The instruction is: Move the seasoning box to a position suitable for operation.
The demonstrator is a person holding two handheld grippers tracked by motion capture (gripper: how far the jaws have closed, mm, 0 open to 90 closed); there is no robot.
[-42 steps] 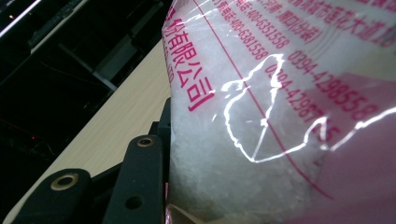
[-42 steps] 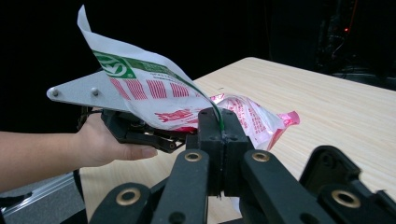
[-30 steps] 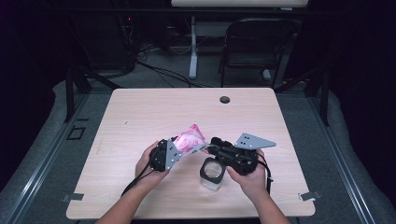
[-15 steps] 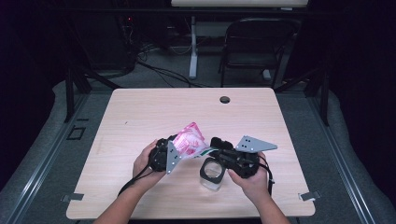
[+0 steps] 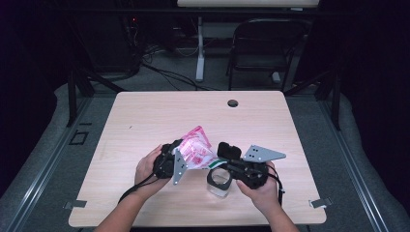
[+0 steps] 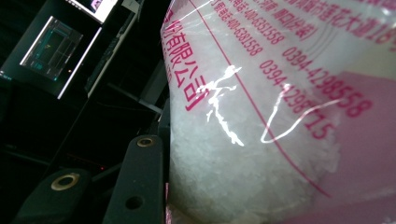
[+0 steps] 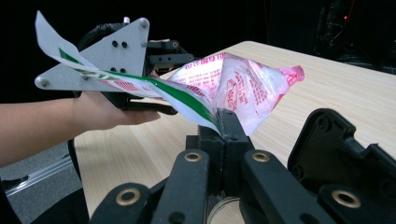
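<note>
A clear plastic bag (image 5: pixel 196 147) with pink print, full of white granules (image 6: pixel 219 154), is held above the table between both hands. My left gripper (image 5: pixel 185 154) is shut on the bag's body; one black finger (image 6: pixel 138 182) presses against its side, and the other is hidden behind it. My right gripper (image 7: pixel 224 125) is shut on the bag's green-and-white top edge (image 7: pixel 187 100), pinching it flat. Just below the right gripper (image 5: pixel 216 163), a small clear jar (image 5: pixel 220 181) stands on the table. The left gripper's grey plate (image 7: pixel 112 58) and the hand (image 7: pixel 100 112) holding it face the right gripper's camera.
The light wooden table (image 5: pixel 145 116) has a round cable hole (image 5: pixel 233 103) near its far edge. A dark chair (image 5: pixel 263 46) and a desk leg (image 5: pixel 199 53) stand on the floor beyond it, with cables on the grey carpet.
The right gripper has edged slightly toward the near side of the table, still holding the bag's edge. The left gripper, bag and jar stay where they were.
</note>
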